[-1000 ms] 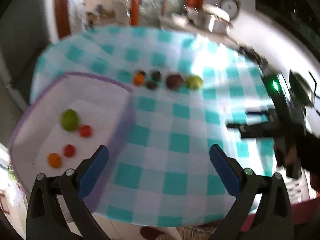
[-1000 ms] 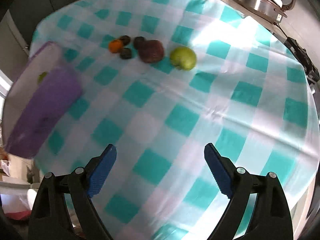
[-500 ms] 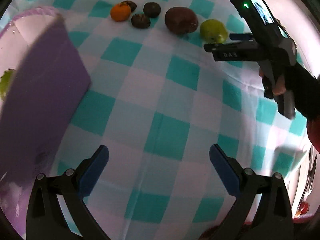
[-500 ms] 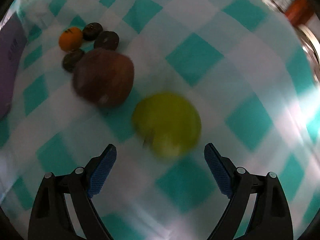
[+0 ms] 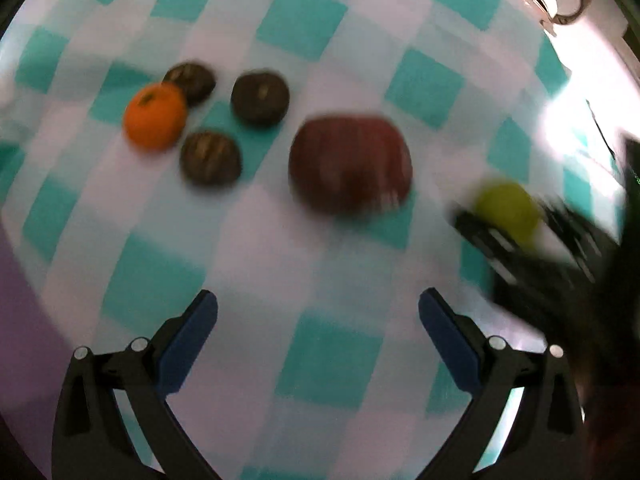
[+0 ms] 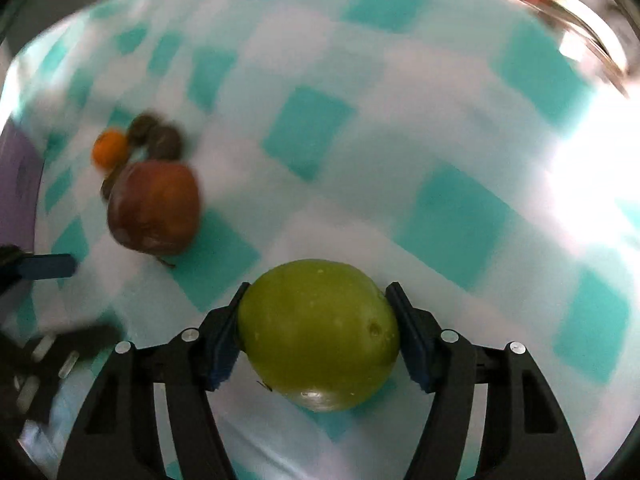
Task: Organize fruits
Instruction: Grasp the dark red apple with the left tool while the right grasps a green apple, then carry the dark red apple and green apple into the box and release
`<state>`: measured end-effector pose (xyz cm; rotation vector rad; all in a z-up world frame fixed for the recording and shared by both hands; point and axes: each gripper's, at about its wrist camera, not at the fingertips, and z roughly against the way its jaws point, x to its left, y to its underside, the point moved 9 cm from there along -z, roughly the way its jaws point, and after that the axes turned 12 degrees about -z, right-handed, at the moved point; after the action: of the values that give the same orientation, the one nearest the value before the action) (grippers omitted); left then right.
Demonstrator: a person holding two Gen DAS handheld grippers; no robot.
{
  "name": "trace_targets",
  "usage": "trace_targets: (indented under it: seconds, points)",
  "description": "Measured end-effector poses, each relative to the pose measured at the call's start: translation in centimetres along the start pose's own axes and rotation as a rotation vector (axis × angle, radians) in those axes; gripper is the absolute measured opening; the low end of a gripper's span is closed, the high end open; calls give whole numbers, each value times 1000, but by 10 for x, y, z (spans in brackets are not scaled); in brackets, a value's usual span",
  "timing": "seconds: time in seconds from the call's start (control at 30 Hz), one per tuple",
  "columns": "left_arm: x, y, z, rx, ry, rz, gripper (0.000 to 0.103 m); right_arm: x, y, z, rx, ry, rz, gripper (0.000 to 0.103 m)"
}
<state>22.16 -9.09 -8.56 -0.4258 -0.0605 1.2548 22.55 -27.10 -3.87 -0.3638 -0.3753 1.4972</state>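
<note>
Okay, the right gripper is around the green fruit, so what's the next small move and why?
Probably lift it straight up. The right gripper has its jaws pressed on both sides of the green fruit, which seems still low over the checked cloth, with the dark red fruit close by.

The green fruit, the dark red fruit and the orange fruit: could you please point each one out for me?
green fruit (image 6: 320, 334), right wrist view, middle of its skin between the jaws.
dark red fruit (image 5: 350, 164), left wrist view, centre of its top.
orange fruit (image 5: 155, 115), left wrist view, centre of its rind.
</note>
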Motion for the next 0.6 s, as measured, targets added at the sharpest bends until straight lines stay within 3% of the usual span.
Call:
trace_targets:
  seconds: [0.17, 0.27, 0.3, 0.33, 0.37, 0.6]
  points:
    - [4, -38, -21, -48, -44, 44, 101, -21, 21, 22, -15, -3, -87, 65]
    - [-6, -55, -30, -57, -81, -18, 101, -24, 33, 21, -2, -1, -96, 65]
    - [-8, -57, -33, -56, -124, -60, 98, -23, 38, 21, 0, -3, -106, 65]
    - [-9, -58, -33, -59, -165, -93, 90, -21, 48, 23, 1, -3, -114, 65]
    - [-13, -57, -29, -80, -204, -158, 67, -19, 51, 23, 4, -6, -121, 65]
    - [-20, -12, -8, -68, -146, -239, 67, -3, 64, 21, 54, -41, -134, 65]
